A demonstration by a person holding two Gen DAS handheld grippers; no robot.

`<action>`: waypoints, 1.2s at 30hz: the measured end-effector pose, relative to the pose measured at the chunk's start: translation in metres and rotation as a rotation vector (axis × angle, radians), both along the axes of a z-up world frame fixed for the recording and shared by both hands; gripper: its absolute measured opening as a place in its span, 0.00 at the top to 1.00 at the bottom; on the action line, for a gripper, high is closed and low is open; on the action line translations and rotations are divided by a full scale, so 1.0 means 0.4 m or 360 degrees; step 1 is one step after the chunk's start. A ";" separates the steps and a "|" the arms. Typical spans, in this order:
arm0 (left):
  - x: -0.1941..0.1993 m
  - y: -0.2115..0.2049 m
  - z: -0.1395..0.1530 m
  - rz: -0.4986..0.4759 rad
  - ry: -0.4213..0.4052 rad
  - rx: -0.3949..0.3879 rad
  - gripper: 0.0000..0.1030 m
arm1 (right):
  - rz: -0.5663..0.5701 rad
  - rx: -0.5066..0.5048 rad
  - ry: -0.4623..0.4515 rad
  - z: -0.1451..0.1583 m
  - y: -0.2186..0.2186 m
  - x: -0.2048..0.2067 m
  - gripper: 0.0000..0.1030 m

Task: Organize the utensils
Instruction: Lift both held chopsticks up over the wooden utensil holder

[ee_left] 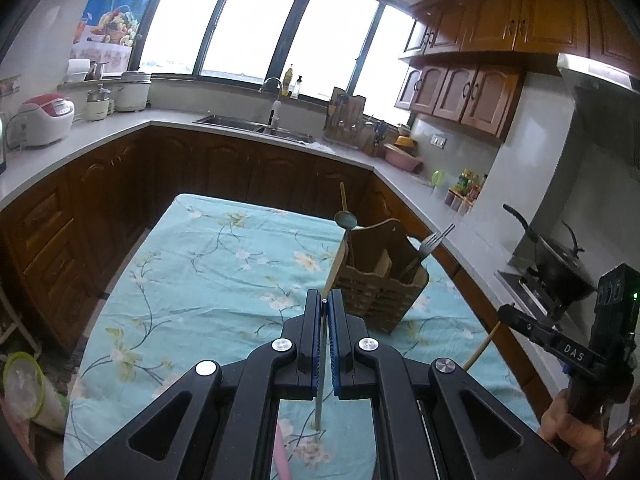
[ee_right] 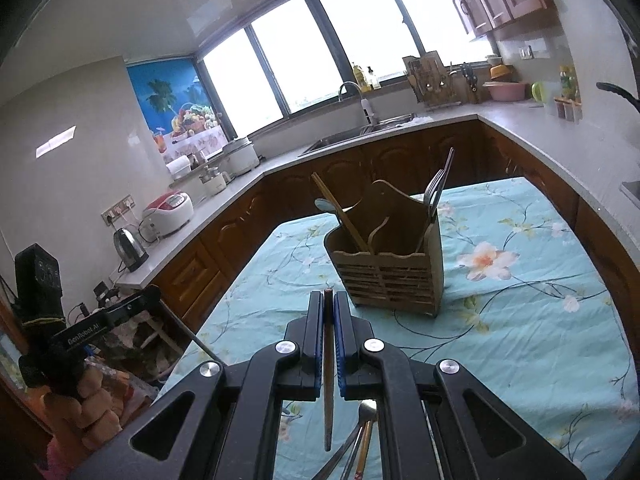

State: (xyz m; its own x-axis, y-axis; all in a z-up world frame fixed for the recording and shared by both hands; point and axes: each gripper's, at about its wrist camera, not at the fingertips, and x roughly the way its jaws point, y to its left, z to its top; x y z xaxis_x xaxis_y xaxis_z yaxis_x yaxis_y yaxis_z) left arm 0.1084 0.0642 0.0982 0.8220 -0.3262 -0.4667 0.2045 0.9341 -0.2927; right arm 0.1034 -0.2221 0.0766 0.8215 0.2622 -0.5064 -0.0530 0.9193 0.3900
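Kitchen with wood cabinets and a big window behind; up front is a surface under a teal flowered cloth, and a slatted wooden caddy stands on it just ahead of both sets of jaws.

Left gripper has its jaws closed on a thin metal rod, probably a chopstick or a handle; it runs back between the pads and hangs below them; hard to say what's on its far end. Right gripper is clamped the same way on a brown wooden stick, its tip just poking out past the pads. Under the right jaws a few more utensils lie loose on the cloth.

Caddy already has a fork in its right slot, and a wooden stick and a spoon leaning in the left one.

What I'd worry about: both pieces are skinny and pinched near one end, so they could swivel in the pads on the way over; then the low end catches the caddy rim instead of dropping in; a hard knock might tip the caddy or push it along the cloth, since it looks light. Also both hands heading for one small box at once; they could bump.
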 end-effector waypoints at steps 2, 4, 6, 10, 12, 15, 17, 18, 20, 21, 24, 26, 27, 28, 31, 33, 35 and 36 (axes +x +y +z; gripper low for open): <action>0.002 0.005 0.003 0.0005 -0.0009 -0.0013 0.98 | -0.0010 -0.0003 -0.0006 0.003 -0.005 -0.001 0.95; 0.003 0.007 0.006 0.0012 -0.0018 -0.0022 0.98 | -0.0021 -0.0003 -0.0014 0.008 -0.010 -0.001 0.95; 0.005 0.009 0.009 0.0015 -0.0029 -0.0037 0.98 | -0.0037 -0.0006 -0.0027 0.012 -0.017 -0.001 0.95; 0.013 0.010 0.013 0.0016 -0.0052 -0.0068 0.98 | -0.0064 0.0000 -0.0041 0.020 -0.033 0.003 0.95; 0.017 0.013 0.015 0.0017 -0.0063 -0.0087 0.98 | -0.0078 0.0001 -0.0052 0.023 -0.040 0.003 0.95; 0.025 0.012 0.016 0.0022 -0.0088 -0.0111 0.98 | -0.0096 0.0003 -0.0068 0.026 -0.049 0.005 0.95; 0.029 0.015 0.019 0.0022 -0.0111 -0.0136 0.98 | -0.0111 0.0004 -0.0080 0.031 -0.056 0.008 0.95; 0.029 0.016 0.019 0.0023 -0.0123 -0.0145 0.98 | -0.0120 0.0007 -0.0089 0.034 -0.061 0.009 0.95; 0.035 0.018 0.022 0.0022 -0.0156 -0.0169 0.98 | -0.0130 0.0009 -0.0101 0.039 -0.070 0.013 0.95; 0.038 0.018 0.023 0.0022 -0.0170 -0.0178 0.98 | -0.0138 0.0007 -0.0112 0.044 -0.074 0.016 0.95; 0.050 0.018 0.028 0.0017 -0.0205 -0.0208 0.98 | -0.0157 -0.0003 -0.0147 0.059 -0.084 0.021 0.95; 0.059 0.016 0.025 0.0015 -0.0221 -0.0212 0.98 | -0.0166 -0.0009 -0.0166 0.069 -0.091 0.026 0.95; 0.062 0.015 0.025 0.0013 -0.0228 -0.0217 0.98 | -0.0173 -0.0012 -0.0178 0.074 -0.095 0.030 0.95; 0.071 0.014 0.026 0.0010 -0.0239 -0.0225 0.98 | -0.0177 -0.0014 -0.0186 0.079 -0.097 0.035 0.95; 0.088 0.020 0.024 0.0008 -0.0266 -0.0250 0.98 | -0.0190 -0.0032 -0.0211 0.092 -0.106 0.051 0.95; 0.104 0.022 0.024 0.0010 -0.0285 -0.0265 0.98 | -0.0205 -0.0037 -0.0232 0.101 -0.116 0.064 0.95; 0.125 0.023 0.025 0.0014 -0.0307 -0.0285 0.98 | -0.0219 -0.0037 -0.0251 0.106 -0.127 0.075 0.95; 0.133 0.022 0.025 0.0015 -0.0317 -0.0293 0.98 | -0.0223 -0.0037 -0.0259 0.108 -0.130 0.079 0.95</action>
State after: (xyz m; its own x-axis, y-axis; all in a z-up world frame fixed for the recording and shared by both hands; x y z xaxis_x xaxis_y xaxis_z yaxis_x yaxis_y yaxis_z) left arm 0.1616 0.0731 0.1082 0.8951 -0.3824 -0.2292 0.2665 0.8710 -0.4127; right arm 0.1351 -0.2741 0.1198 0.9205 0.1292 -0.3688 0.0157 0.9307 0.3654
